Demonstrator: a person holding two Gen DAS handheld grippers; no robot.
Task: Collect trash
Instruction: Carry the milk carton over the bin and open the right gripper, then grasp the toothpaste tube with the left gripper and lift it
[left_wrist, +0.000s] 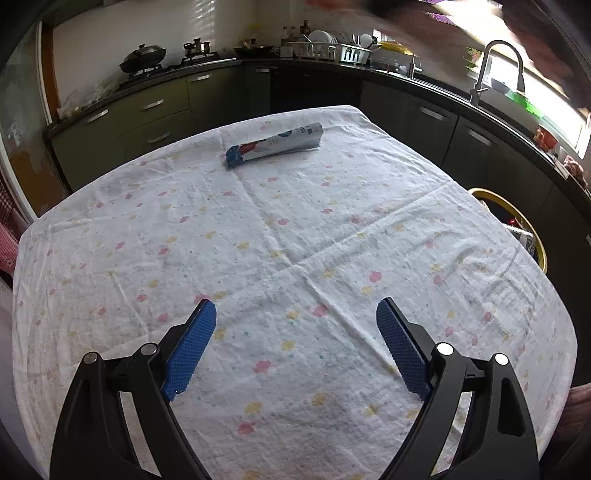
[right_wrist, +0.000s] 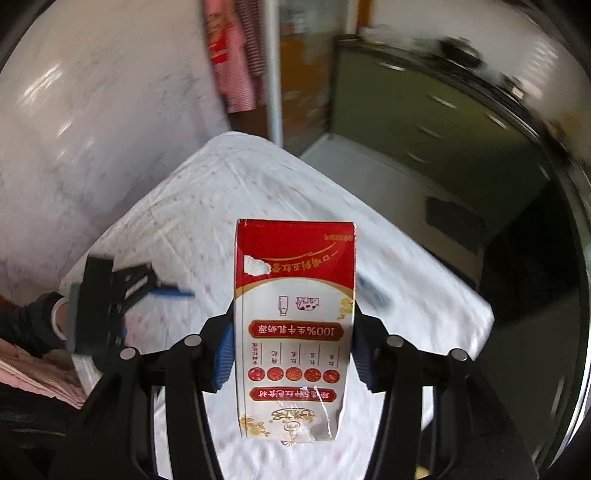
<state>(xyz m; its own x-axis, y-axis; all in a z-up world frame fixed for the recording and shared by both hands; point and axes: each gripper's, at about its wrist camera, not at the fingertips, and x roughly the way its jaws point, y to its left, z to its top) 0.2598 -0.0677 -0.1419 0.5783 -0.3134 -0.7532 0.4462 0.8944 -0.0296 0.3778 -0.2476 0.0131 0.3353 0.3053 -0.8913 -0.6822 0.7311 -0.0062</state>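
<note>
A flattened blue and white carton (left_wrist: 274, 144) lies on the far part of the table with the flowered white cloth (left_wrist: 280, 236). My left gripper (left_wrist: 295, 314) is open and empty, low over the near part of the table, well short of that carton. My right gripper (right_wrist: 293, 332) is shut on a red and white milk carton (right_wrist: 295, 325), held up above the table (right_wrist: 221, 206). The left gripper (right_wrist: 110, 295) also shows at the left of the right wrist view, in a gloved hand.
A bin with a yellow rim (left_wrist: 517, 221) stands beside the table's right edge with trash inside. Dark kitchen cabinets (left_wrist: 159, 110), a stove with a wok (left_wrist: 142, 59), a dish rack (left_wrist: 332, 50) and a sink tap (left_wrist: 498, 66) run around the back and right.
</note>
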